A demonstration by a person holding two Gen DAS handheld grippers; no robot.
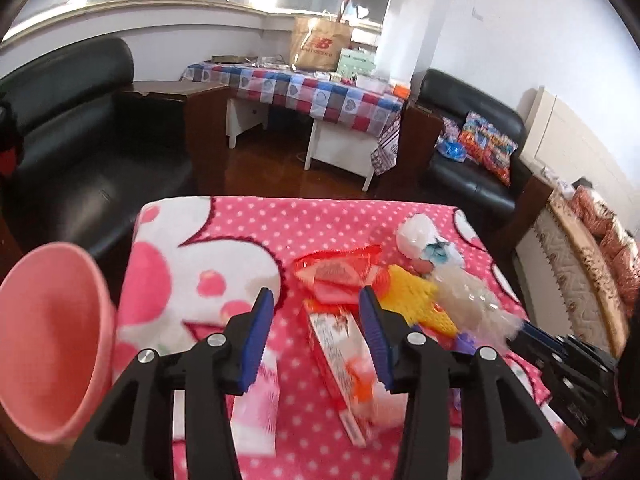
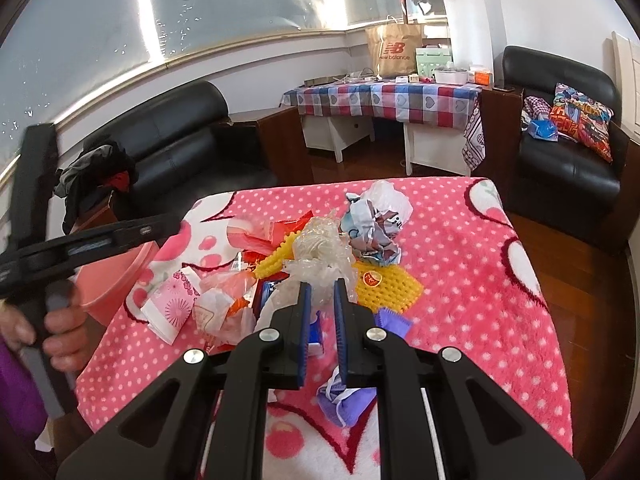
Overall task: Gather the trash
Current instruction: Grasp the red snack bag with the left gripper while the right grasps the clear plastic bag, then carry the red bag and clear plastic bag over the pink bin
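A heap of trash lies on the pink dotted blanket [image 2: 480, 280]: a clear plastic wrap [image 2: 320, 256], a crumpled printed paper [image 2: 376, 220], a yellow bumpy mat [image 2: 388, 284], red wrappers [image 1: 340, 272] and a purple scrap [image 2: 346, 400]. My left gripper [image 1: 316, 304] is open above a red-and-white wrapper [image 1: 340, 356]. My right gripper [image 2: 320, 292] is narrowly parted around the edge of the clear plastic wrap; whether it pinches it is unclear. The right gripper also shows in the left wrist view [image 1: 536, 332], at the clear wrap [image 1: 472, 304].
A pink bin [image 1: 48, 336] stands at the table's left edge, also in the right wrist view [image 2: 112, 284]. Black armchairs [image 2: 176, 148] and a checkered-cloth table [image 2: 384, 100] stand beyond. Wooden floor surrounds the table.
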